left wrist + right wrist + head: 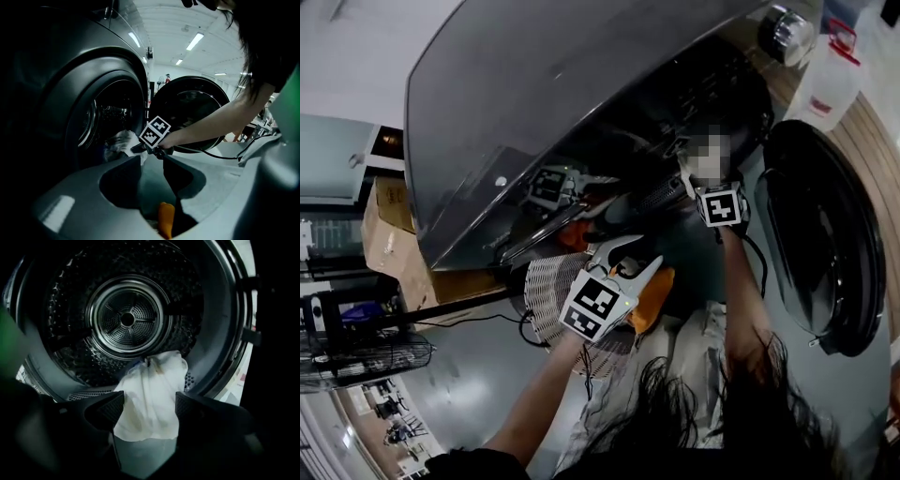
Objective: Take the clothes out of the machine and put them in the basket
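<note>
A white cloth [150, 385] lies on the lip of the dark steel drum [126, 319] of the machine [581, 84]. My right gripper [149, 406] reaches into the opening. Its jaws stand wide with the cloth between them, and I see no squeeze on it. In the left gripper view, the right gripper [136, 149] is at the drum mouth beside the cloth [117, 143]. My left gripper [639, 258] hangs open in front of the machine, above a white slatted basket [546, 286]. An orange thing [654, 298] sits just under it and shows low between its jaws [166, 218]; no grip on it shows.
The round machine door [825, 234] hangs open to the right. A cardboard box [389, 234] and a black fan [356, 361] stand at the left on the grey floor. A white container [830, 80] stands past the machine. A black cable trails from the right gripper.
</note>
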The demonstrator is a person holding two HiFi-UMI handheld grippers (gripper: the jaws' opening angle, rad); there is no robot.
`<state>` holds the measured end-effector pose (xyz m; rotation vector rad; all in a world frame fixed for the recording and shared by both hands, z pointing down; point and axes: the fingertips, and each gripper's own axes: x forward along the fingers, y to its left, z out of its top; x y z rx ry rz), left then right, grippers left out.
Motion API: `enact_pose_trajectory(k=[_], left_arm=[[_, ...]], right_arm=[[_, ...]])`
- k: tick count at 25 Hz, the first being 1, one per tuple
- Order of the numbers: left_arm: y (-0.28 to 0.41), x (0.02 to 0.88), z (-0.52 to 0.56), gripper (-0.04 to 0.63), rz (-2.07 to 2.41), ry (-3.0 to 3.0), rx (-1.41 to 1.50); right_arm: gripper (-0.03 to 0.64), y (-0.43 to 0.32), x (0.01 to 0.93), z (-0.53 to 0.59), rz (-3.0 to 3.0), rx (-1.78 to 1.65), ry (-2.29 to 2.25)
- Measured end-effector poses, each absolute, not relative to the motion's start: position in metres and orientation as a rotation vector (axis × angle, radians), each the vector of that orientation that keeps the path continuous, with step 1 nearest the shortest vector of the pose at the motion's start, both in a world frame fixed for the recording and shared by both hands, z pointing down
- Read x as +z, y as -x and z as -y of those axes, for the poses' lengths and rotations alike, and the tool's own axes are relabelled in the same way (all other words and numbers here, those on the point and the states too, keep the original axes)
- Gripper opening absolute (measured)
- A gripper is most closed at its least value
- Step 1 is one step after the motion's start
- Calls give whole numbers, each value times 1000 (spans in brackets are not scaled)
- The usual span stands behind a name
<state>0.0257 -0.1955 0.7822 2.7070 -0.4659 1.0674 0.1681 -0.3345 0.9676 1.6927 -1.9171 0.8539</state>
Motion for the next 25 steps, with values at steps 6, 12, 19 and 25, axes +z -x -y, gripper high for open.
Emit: enact_pose_trajectory(k=[6,12,19,25], left_arm=[[-27,788,192,163,435,-2691,1083],[-25,764,179,163,409,-2645,1093],[-22,714,175,163,397,-2653,1144],[-15,683,173,164,416,-2678,1256]], right_arm=[[73,-171,986,324,1861,939,-1651],[66,-144,914,297,2109,906,-1642],[66,-121,788,249,2284,914,-1630],[66,-116,684,212,2397,863,-1553]])
